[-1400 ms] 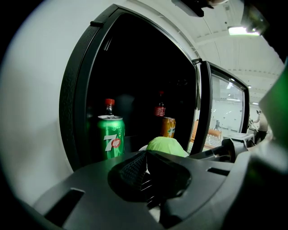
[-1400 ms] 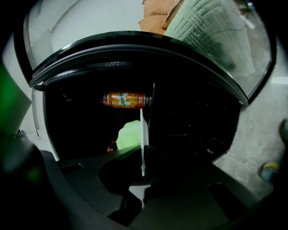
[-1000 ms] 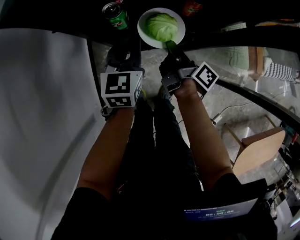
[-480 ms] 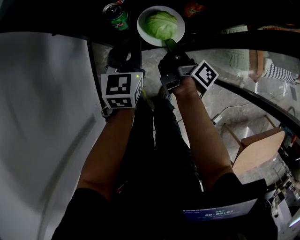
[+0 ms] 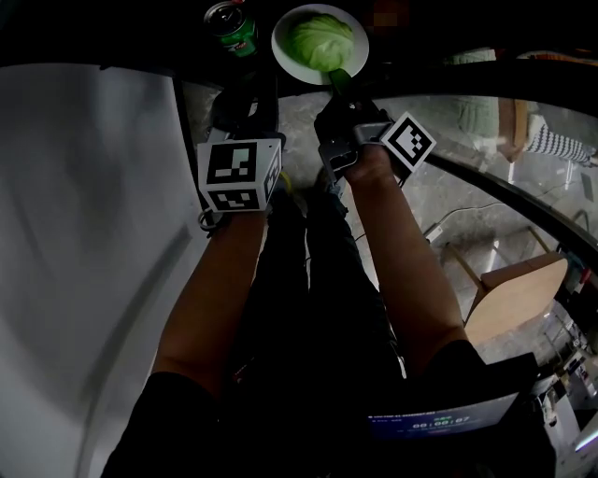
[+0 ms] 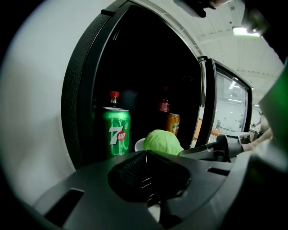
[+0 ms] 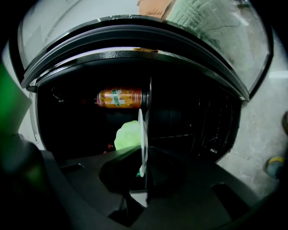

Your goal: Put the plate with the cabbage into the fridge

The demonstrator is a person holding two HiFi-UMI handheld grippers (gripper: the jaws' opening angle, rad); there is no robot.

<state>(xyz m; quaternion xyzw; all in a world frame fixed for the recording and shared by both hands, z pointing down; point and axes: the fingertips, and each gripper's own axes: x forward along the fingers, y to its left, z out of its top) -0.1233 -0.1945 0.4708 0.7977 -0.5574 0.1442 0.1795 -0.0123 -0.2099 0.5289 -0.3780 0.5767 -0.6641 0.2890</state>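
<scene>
A white plate [image 5: 291, 58] carries a pale green cabbage [image 5: 322, 39] at the top of the head view, just inside the dark fridge opening. My right gripper [image 5: 338, 82] is shut on the plate's near rim. In the right gripper view the plate [image 7: 141, 134] stands edge-on between the jaws, with the cabbage [image 7: 127, 134] to its left. My left gripper [image 5: 247, 97] hovers to the left of the plate, shut with nothing in it. In its own view the left gripper [image 6: 145, 156] points at the cabbage [image 6: 162, 142] and the plate [image 6: 139, 144].
A green 7up can [image 5: 229, 28] stands in the fridge left of the plate; it shows as the can [image 6: 116, 132] in the left gripper view. An orange can [image 6: 172, 123] and two red-capped bottles [image 6: 164, 103] stand deeper inside. The glass fridge door [image 6: 227, 108] hangs open at the right.
Both grippers have crept forward toward the fridge. The plate with the cabbage has moved slightly deeper in with the right gripper.
</scene>
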